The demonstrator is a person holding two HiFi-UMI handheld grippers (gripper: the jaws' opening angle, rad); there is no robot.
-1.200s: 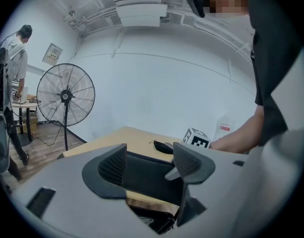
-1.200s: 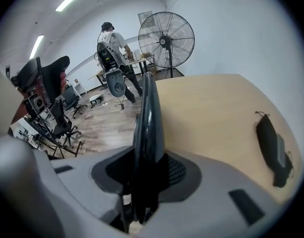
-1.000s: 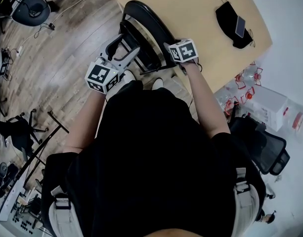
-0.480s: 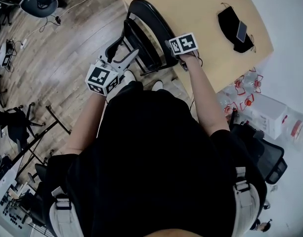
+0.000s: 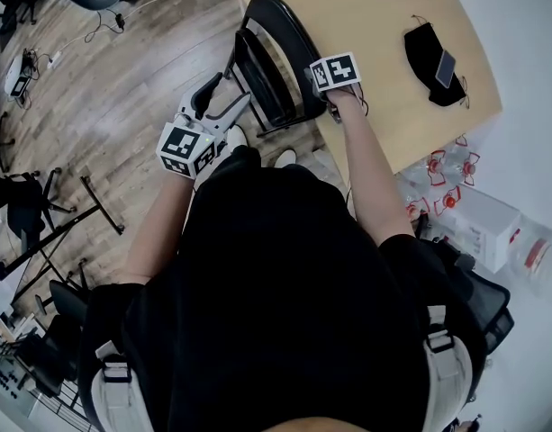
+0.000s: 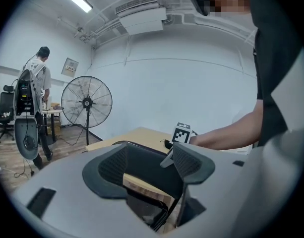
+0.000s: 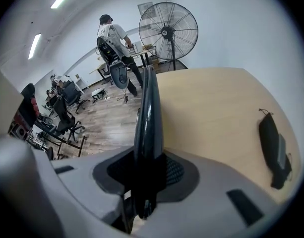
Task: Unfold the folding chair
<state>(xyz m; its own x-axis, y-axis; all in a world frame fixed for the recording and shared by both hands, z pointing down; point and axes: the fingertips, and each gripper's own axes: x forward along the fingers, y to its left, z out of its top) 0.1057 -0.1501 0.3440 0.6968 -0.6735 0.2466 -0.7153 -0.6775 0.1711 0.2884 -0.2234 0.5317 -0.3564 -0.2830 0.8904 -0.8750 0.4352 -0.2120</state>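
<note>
Black folding chair (image 5: 266, 75) stands on the wood floor (image 5: 140, 70) just beside the table (image 5: 384, 25) edge and looks folded, seat up against the back. Step in hand: getting a hold, unfolding not begun. Up top the right gripper (image 7: 144, 182) pinches the top rim (image 7: 148, 113) of the back, jaws narrow and just been closing onto it. At the chair's near side the left gripper (image 6: 151, 165) hangs with jaws wide, nothing pressed; seat frame lies just beyond them. Next, probably: left closes on the seat edge and pulls it out and down while right steadies the rim. Versus a second ago: left has slid a little sideways, right stayed put, chair equally folded.
</note>
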